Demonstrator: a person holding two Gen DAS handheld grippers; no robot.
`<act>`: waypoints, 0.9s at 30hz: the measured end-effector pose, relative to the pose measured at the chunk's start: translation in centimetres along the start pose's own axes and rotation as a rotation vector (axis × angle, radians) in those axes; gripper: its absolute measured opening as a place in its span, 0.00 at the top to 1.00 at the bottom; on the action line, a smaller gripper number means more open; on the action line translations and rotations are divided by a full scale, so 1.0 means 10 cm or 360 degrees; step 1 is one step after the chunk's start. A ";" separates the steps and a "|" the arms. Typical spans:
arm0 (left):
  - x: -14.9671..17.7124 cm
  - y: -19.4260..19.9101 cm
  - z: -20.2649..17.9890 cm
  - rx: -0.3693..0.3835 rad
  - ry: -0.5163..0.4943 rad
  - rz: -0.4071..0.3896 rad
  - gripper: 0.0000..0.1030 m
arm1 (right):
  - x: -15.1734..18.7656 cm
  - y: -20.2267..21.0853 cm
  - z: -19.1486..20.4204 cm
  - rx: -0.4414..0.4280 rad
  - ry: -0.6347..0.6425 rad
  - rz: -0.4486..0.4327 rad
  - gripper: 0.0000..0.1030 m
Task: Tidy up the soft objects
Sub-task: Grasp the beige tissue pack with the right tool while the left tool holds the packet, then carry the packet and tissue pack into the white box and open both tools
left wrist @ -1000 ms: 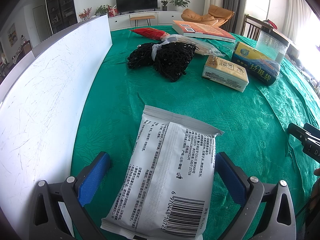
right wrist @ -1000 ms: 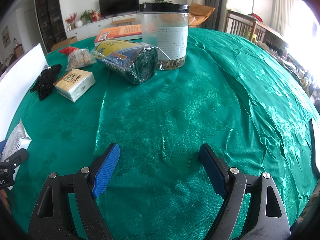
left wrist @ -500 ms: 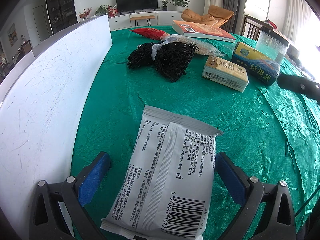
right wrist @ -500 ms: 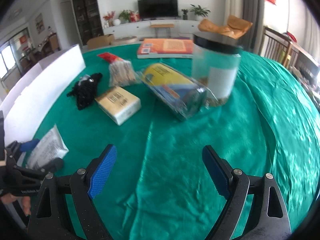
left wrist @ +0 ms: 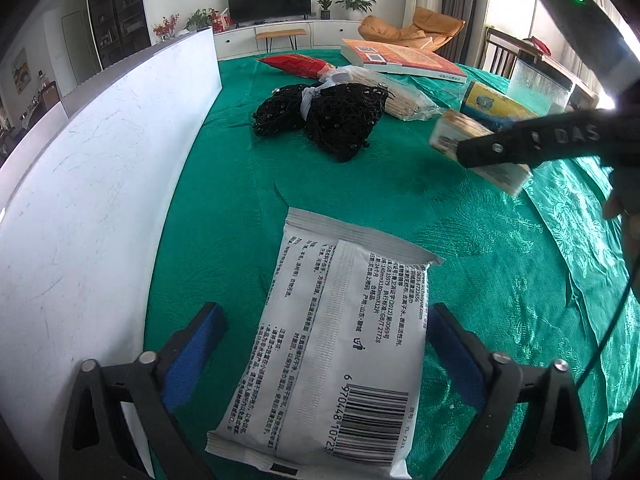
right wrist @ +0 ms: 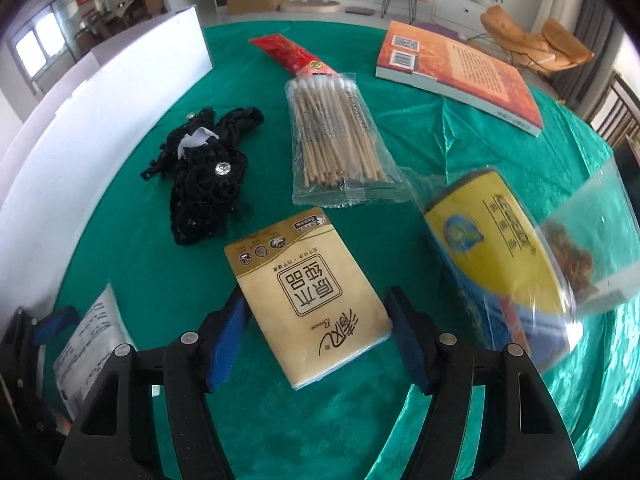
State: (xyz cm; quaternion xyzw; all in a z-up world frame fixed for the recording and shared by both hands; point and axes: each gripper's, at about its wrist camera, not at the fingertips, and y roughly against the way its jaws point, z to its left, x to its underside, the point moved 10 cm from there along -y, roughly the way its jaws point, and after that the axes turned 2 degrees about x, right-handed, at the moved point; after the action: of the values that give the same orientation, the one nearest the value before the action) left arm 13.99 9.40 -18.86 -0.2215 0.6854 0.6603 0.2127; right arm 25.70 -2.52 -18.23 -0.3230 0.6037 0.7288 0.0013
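The right gripper (right wrist: 314,340) hangs over the yellow tissue pack (right wrist: 306,294), fingers (right wrist: 226,338) closing, flanking it on the green counter (right wrist: 360,420). Black mesh bundle (right wrist: 204,184) and cotton swabs (right wrist: 336,140) lie beyond.

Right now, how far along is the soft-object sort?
Nothing looks sorted yet: black mesh bundle, cotton swab bag and book lie loose on the green cloth. In hand: left claw straddles the white wipes pack, right claw straddles the yellow tissue pack; both have just been closing, pads not clearly pressing. Left: grip and place both, then the rest.
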 end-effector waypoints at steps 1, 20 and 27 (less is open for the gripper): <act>0.00 0.04 -0.03 0.0021 -0.0007 -0.0014 0.33 | 0.10 0.12 -0.04 -0.0018 -0.0059 -0.0025 0.32; -0.48 2.04 1.91 -0.0172 0.0495 -0.0485 0.27 | -0.71 1.79 1.81 -0.0655 -0.0162 -0.0475 0.32; 0.10 2.12 2.94 -0.0621 0.0844 -0.0421 0.02 | -0.54 1.34 2.67 -0.0882 -0.0057 -0.0300 0.26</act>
State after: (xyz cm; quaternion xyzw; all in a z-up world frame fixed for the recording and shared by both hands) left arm 0.78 39.39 -3.34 -0.5086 0.5430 0.6651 0.0648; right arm 12.18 19.49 -2.28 -0.3528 0.3489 0.8682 -0.0085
